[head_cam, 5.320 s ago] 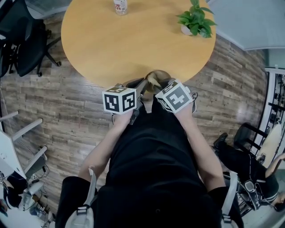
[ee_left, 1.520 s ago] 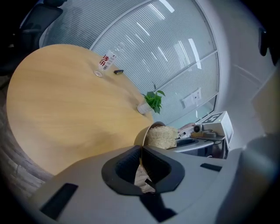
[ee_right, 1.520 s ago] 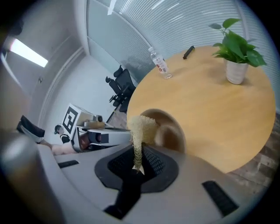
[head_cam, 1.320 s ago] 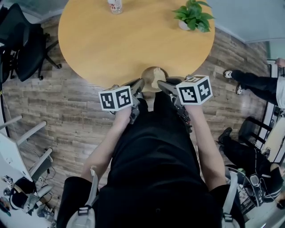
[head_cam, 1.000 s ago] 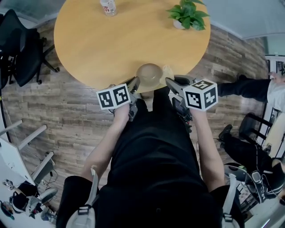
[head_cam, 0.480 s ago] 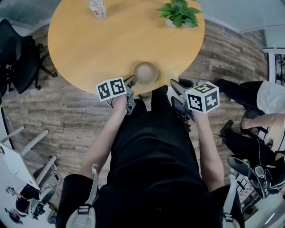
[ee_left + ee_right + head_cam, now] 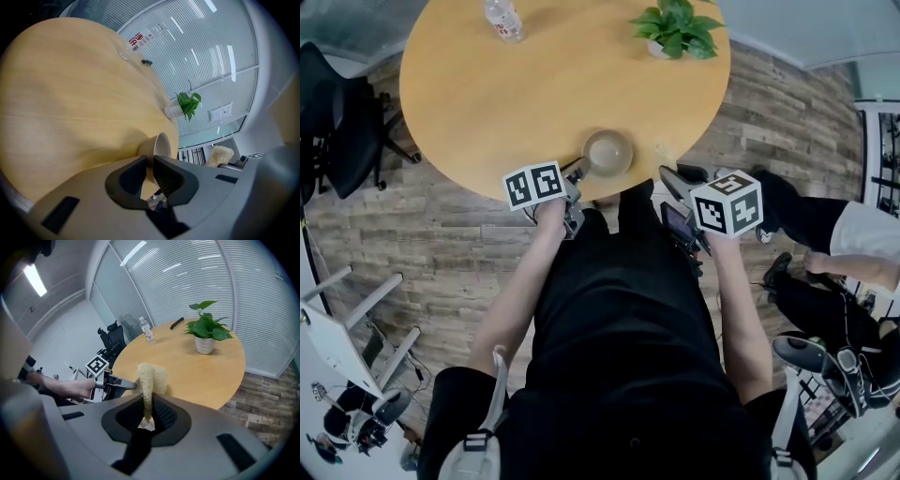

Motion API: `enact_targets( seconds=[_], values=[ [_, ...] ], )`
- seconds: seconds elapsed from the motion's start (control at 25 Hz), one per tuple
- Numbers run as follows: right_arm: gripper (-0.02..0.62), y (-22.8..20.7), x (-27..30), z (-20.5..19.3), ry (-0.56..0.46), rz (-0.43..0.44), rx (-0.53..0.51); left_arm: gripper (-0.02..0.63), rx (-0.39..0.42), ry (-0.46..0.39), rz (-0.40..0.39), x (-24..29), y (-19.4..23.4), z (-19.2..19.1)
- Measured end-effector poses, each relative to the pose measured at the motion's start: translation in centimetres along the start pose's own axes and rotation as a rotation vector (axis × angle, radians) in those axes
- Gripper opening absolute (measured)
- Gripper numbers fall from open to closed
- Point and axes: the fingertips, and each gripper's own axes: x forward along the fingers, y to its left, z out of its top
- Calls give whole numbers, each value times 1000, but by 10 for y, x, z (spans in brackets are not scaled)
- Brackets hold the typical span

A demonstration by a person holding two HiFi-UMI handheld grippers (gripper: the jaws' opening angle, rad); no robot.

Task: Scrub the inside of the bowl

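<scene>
bowl [image 7: 607, 153] near table [image 7: 487, 94] edge

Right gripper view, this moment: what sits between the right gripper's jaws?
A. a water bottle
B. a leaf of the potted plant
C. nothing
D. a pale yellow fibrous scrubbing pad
D: the right gripper is closed on a pale yellow fibrous scrubbing pad, which sticks up from between its jaws.

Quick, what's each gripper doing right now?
Left gripper: jaws just opening, bowl rim between them.
Right gripper: closed on the loofah scrubber.
</scene>
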Motion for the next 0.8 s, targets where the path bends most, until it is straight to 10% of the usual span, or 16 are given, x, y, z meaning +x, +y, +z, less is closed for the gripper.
enact_targets(
  seconds=[0.8],
  values=[
    [37, 7, 7, 8, -15, 27, -21, 81, 12, -116, 29, -28, 15, 22]
  ],
)
